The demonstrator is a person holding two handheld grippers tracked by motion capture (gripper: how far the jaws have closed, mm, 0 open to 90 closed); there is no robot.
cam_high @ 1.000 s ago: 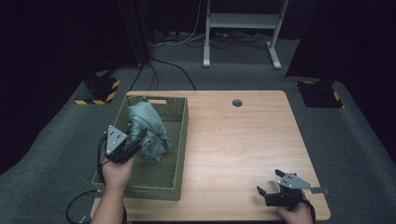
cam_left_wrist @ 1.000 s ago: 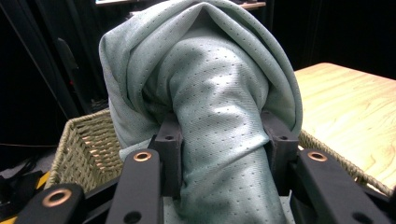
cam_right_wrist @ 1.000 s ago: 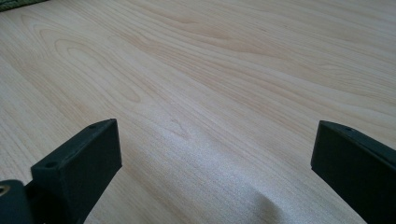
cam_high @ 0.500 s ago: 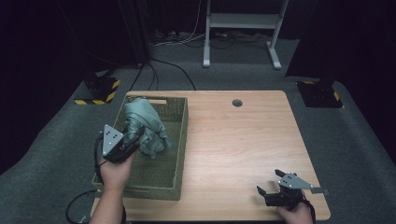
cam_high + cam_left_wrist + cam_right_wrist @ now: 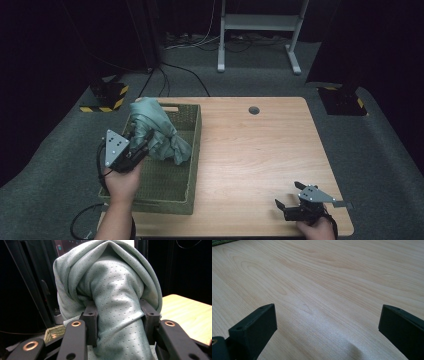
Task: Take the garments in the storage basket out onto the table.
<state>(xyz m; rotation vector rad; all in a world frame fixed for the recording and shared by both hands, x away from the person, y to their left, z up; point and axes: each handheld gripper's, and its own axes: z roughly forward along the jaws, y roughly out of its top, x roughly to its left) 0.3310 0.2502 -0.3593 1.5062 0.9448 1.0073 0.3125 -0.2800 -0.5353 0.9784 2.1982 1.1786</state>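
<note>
The likeliest trouble, as I judge it, is the green cloth (image 5: 159,131) slipping from the left gripper (image 5: 136,149), because in the left gripper view its 2 jaws pinch just 1 gathered fold of the cloth (image 5: 117,315) while the rest bulges loose above and around them; a quick swing could let that fold slide out and drop the cloth back into the woven basket (image 5: 194,150). A second risk is a trailing end of the cloth snagging on the basket's rim or weave, since its lower tip hangs just inside the basket's right wall, and a pull could drag the light basket across the wooden table (image 5: 260,150). The right gripper (image 5: 290,207) is well to the right of the basket, near the table's front edge, with its jaws spread wide and nothing between them; in the right gripper view the jaws frame bare wood (image 5: 324,290), so it offers no support if the cloth falls. The cloth itself is pale grey-green, a thin knit dotted with tiny holes, bunched into a rounded hood-like lump with deep soft folds. It is lifted above the basket's rear half, its top rising past the basket's far rim, and it looks limp and likely to sag wherever unsupported.
</note>
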